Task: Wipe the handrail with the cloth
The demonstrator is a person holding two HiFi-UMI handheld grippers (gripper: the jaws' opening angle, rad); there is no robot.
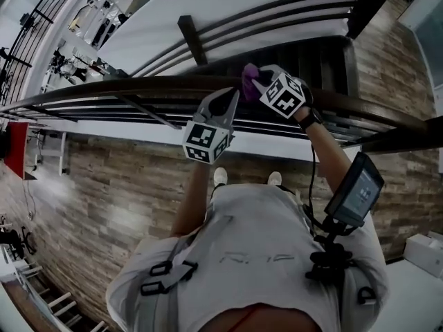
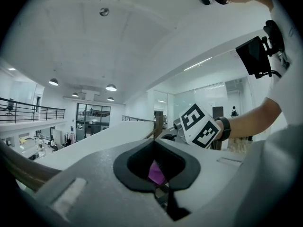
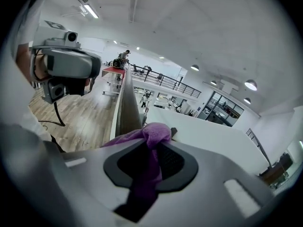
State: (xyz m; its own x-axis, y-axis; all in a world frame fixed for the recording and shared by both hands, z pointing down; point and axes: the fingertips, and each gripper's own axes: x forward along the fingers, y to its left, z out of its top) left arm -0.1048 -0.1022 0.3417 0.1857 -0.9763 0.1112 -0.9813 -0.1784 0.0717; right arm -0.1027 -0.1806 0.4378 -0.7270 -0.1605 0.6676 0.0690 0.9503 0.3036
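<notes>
A dark wooden handrail (image 1: 124,85) runs across the head view from left to right. My right gripper (image 1: 257,81) sits on top of it, shut on a purple cloth (image 1: 248,73) that bunches at its tips. In the right gripper view the cloth (image 3: 154,132) is pinched between the jaws of the right gripper (image 3: 155,143) and drapes onto the handrail (image 3: 127,105). My left gripper (image 1: 232,97) hovers just left of the cloth, over the rail. Its jaws (image 2: 154,142) are shut, and a sliver of purple cloth (image 2: 156,172) shows through the hollow between them.
Thinner metal rails (image 1: 83,108) run below the handrail, with dark stair treads (image 1: 277,54) beyond. A wood-plank floor (image 1: 104,185) lies under my feet. A screen on a chest mount (image 1: 356,189) sticks out at the right. A white box (image 1: 426,251) sits at lower right.
</notes>
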